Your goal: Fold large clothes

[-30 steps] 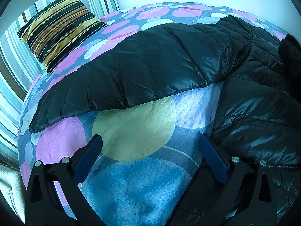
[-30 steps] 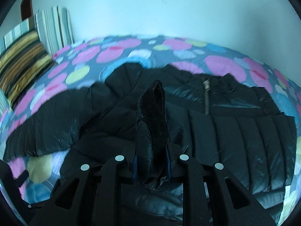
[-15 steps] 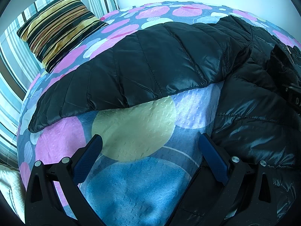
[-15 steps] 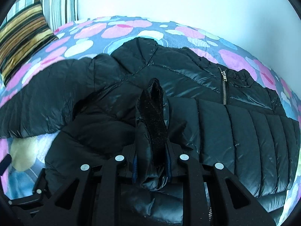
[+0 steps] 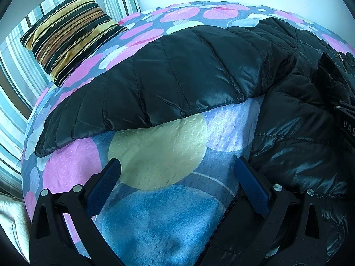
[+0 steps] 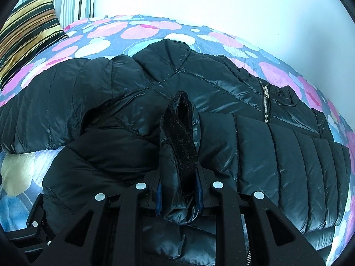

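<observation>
Closest to me, the right gripper (image 6: 179, 196) pinches a bunched fold of the black puffer jacket (image 6: 277, 155), its fuzzy lining poking up between the pads. The left gripper (image 5: 177, 184) hovers spread wide over the spotted bedspread (image 5: 155, 210), holding nothing. The jacket lies across the bed, one sleeve (image 5: 155, 88) stretched out leftward. Beyond, a striped cushion (image 5: 68, 33) rests by the wall.

Glossy black quilted jacket (image 5: 188, 75), bedspread (image 5: 155, 150) of pink, blue, yellow circles, gold-and-black striped cushion (image 5: 68, 28)
</observation>
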Demonstrator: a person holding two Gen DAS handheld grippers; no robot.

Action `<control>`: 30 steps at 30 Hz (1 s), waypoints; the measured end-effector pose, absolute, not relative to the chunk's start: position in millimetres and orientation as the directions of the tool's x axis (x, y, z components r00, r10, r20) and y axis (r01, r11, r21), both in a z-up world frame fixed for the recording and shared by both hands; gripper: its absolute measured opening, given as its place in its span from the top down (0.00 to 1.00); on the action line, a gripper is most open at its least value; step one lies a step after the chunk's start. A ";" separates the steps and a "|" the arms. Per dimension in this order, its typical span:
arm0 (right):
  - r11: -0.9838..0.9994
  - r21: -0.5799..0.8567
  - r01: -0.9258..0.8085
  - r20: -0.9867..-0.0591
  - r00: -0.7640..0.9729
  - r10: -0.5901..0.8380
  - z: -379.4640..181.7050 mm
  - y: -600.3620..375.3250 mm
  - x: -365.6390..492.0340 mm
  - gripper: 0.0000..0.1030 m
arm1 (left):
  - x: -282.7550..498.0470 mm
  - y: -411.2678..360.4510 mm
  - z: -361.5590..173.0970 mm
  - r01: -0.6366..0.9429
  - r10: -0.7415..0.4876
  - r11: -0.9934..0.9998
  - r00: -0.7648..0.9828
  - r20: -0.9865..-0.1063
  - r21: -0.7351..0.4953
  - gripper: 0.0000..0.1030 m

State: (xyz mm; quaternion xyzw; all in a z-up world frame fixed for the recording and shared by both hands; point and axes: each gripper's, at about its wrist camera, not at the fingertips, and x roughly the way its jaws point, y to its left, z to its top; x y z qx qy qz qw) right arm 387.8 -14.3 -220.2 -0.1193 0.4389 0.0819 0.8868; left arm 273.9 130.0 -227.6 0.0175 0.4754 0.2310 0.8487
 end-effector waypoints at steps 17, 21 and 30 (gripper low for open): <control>0.987 0.057 -0.150 -0.692 0.706 0.147 -134.1 -104.2 357.3 0.59 | 274.0 132.7 -224.8 -0.377 0.402 0.894 0.443 -0.801 0.240 0.02; 0.990 0.103 0.092 -0.668 0.744 0.000 -122.7 -213.6 367.4 0.63 | 273.8 132.8 -224.8 -0.377 0.403 0.894 0.442 -0.802 0.241 0.02; 0.878 0.260 0.402 -0.764 0.642 -0.067 -178.3 -360.9 405.1 0.79 | 274.4 130.8 -224.3 -0.377 0.412 0.891 0.440 -0.798 0.252 0.02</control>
